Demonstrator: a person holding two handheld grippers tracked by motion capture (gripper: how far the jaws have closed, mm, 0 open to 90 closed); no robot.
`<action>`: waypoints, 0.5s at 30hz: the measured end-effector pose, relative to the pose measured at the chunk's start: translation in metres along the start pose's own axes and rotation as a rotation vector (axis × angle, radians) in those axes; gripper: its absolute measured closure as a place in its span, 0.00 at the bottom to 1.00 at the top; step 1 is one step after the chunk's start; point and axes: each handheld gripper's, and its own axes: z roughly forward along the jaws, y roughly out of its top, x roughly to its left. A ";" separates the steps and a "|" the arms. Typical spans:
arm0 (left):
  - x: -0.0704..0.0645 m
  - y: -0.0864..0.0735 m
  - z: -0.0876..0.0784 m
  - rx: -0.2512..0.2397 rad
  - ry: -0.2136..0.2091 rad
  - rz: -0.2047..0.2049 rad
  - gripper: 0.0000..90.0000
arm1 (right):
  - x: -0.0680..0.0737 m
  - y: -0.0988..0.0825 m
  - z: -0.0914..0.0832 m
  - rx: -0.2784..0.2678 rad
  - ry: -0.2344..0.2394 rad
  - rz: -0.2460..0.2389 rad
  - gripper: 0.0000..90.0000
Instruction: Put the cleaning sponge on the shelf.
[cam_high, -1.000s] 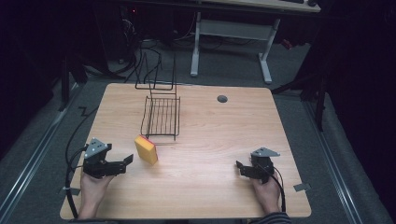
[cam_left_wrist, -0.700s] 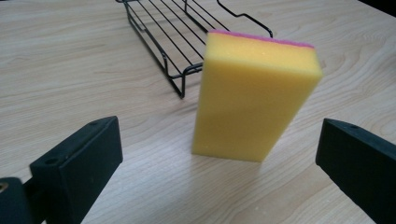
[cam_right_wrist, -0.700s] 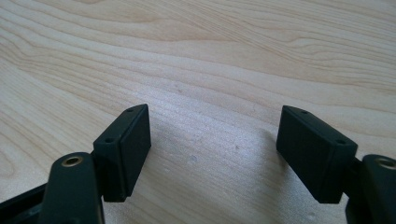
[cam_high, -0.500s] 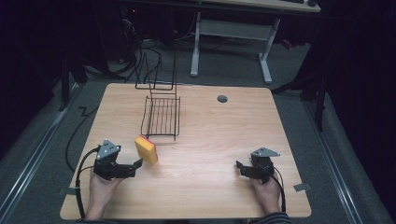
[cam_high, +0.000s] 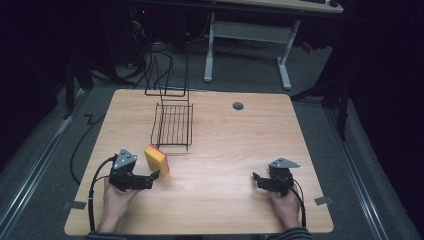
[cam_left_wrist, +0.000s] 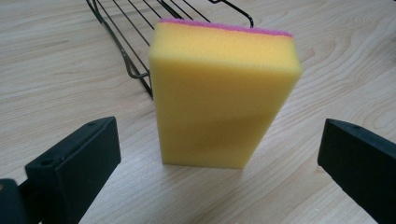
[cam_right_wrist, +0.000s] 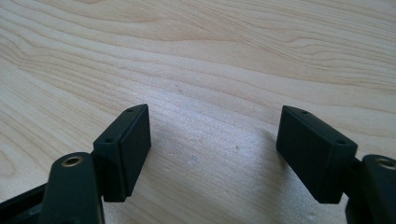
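**Closing in on the sponge with the left tongs spread wide**

Reaching from the near-left corner of the tabletop (cam_high: 215, 200), the left tongs (cam_high: 154, 176) point at a yellow sponge (cam_high: 156, 159) that stands on edge, its thin pink layer turned toward the wire rack (cam_high: 172, 125). The sponge sits left of the tabletop's middle, just in front of the rack's near rim. In the left gripper view the sponge (cam_left_wrist: 224, 93) stands between the two black jaws and a little beyond them, with bare wood on either side; nothing is gripped. These jaws have just been opening and now stand as wide as they go, with the sponge not yet between the pads.

The right tongs (cam_high: 257, 179) rest near the near-right corner, jaws apart, with nothing between them in the right gripper view but wood grain.

My worry is the sponge's stance. Balanced on a narrow edge, it looks light and easy to topple: if one jaw arrives before the other, a nudge could tip it backward against the rack or lay it flat. Coming in off-centre could also pinch only a corner, and the soft foam would likely squash and twist out. A low approach risks scraping a jaw on the wood.
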 end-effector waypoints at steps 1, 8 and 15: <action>0.000 0.000 0.002 0.003 -0.004 -0.005 0.00 | 0.000 0.000 0.000 0.000 0.000 0.001 0.29; -0.002 0.002 0.008 0.014 -0.008 -0.005 0.00 | 0.000 0.000 0.000 0.000 0.000 0.000 0.29; -0.002 0.003 0.014 0.033 -0.001 0.004 0.00 | 0.000 0.000 0.000 0.000 0.000 -0.001 0.29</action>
